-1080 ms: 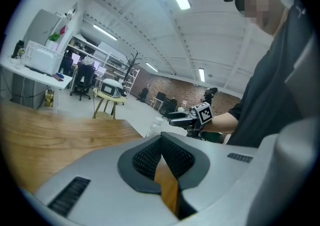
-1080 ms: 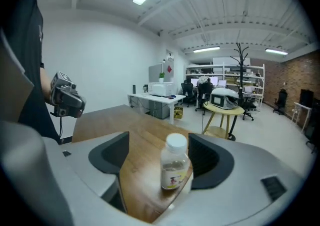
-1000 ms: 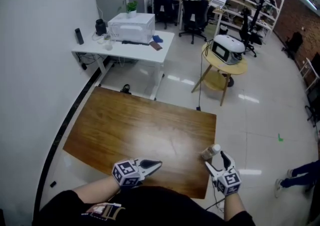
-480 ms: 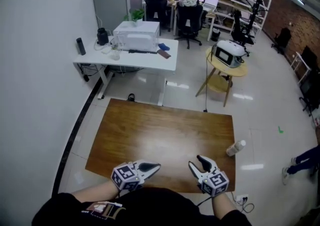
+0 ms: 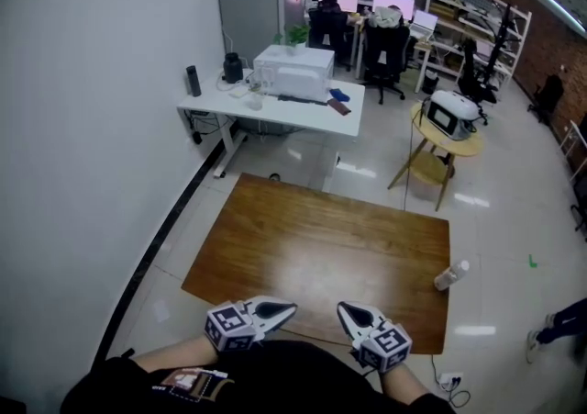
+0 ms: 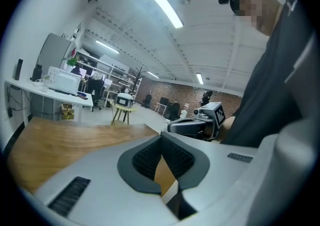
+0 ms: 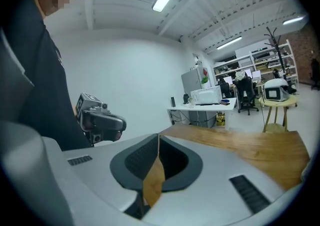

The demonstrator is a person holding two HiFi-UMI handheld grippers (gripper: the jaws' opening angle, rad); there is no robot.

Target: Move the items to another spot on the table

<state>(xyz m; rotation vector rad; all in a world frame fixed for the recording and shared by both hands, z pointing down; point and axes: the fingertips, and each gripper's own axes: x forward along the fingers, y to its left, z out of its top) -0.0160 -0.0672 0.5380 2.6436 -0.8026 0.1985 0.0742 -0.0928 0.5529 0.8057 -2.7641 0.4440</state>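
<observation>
The right gripper (image 5: 349,313) is closed, its two dark pads pressed together with nothing between them. It hangs at the bottom centre of the head view, over the near edge of the brown wooden table (image 5: 312,242) and close to the body of the person. The left gripper (image 5: 286,309) is just beside it, to the left. It is also closed and empty, and its tip points toward the other gripper.

The only item I can see is a small clear plastic bottle with a white cap (image 5: 449,275). It lies on its side at the right edge of the table, in the lower right of the head view and well apart from both grippers. I cannot tell whether it rests on the very edge or on the light floor (image 5: 514,219) just beside it.

In my judgement no item is in hand now, so this is a pause between moves. If the bottle must go to another spot, the right gripper should first open. It should then travel to the right and take the bottle across its body, carefully, because a round bottle lying so can roll away.
</observation>
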